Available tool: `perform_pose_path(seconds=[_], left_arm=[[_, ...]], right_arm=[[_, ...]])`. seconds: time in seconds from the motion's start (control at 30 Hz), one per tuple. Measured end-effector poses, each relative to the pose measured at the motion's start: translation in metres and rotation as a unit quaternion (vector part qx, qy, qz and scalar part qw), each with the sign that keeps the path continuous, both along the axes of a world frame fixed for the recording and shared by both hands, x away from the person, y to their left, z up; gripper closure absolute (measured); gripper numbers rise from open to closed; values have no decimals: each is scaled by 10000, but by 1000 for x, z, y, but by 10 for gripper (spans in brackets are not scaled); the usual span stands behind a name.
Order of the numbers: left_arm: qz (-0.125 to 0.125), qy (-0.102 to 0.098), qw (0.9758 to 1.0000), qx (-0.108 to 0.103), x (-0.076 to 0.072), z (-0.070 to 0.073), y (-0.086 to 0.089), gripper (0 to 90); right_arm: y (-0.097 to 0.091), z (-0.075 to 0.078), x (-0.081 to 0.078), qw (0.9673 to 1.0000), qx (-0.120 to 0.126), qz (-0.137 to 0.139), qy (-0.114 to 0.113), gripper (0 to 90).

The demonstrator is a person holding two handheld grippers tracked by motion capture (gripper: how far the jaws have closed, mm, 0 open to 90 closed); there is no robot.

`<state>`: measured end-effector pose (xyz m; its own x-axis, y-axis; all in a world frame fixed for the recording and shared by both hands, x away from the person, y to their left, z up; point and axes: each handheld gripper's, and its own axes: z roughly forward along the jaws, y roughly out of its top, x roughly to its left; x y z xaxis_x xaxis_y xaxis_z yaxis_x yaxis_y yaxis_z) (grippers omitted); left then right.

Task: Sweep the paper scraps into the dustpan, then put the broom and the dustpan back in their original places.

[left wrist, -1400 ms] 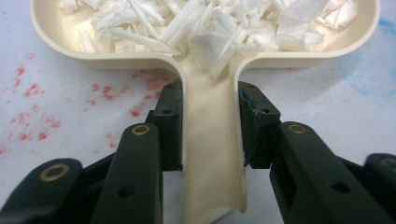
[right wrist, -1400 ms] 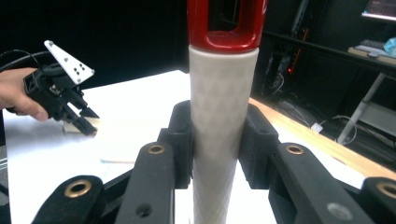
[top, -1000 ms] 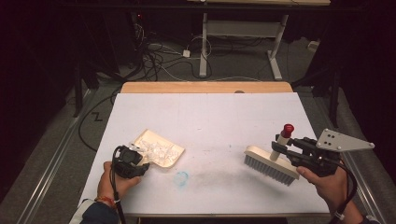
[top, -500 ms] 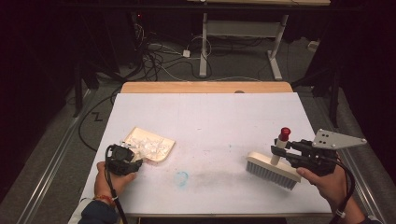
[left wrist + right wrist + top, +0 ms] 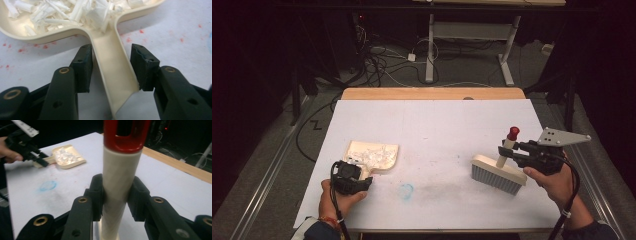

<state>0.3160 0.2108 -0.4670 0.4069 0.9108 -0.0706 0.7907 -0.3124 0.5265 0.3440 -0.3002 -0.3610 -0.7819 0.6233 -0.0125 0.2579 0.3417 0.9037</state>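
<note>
One cream dustpan (image 5: 374, 155) lies on the bench (image 5: 437, 125) toward its left edge, nearer the front than the back, with a single heap of white paper shreds (image 5: 377, 154) in its tray. One brush (image 5: 498, 172) stands toward the right edge, bristles down on the white surface, its cream handle upright and capped in red. One faint blue ring mark (image 5: 406, 189) sits near the front edge between the two tools.

There are two grippers. The left gripper (image 5: 111, 67) straddles the dustpan's handle; its jaws have just been opening, and the handle lies between them with a gap at the left pad. The right gripper (image 5: 115, 195) is clamped on the brush handle below the red cap.

Against a second earlier, the dustpan has slid a little toward the left edge and the brush has shifted toward the front-right corner.
</note>
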Motion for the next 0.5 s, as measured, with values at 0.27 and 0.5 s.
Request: perform_pose_path(seconds=[0.27,0.5], left_arm=[[-319,-614,9976,-65,-13,6,2,396],[-560,-1422,9883,-16,-24,6,4,239]], right_arm=[[4,-3,33,9989,-210,-420,-27,632],[13,-9,61,9961,-467,-749,9,593]])
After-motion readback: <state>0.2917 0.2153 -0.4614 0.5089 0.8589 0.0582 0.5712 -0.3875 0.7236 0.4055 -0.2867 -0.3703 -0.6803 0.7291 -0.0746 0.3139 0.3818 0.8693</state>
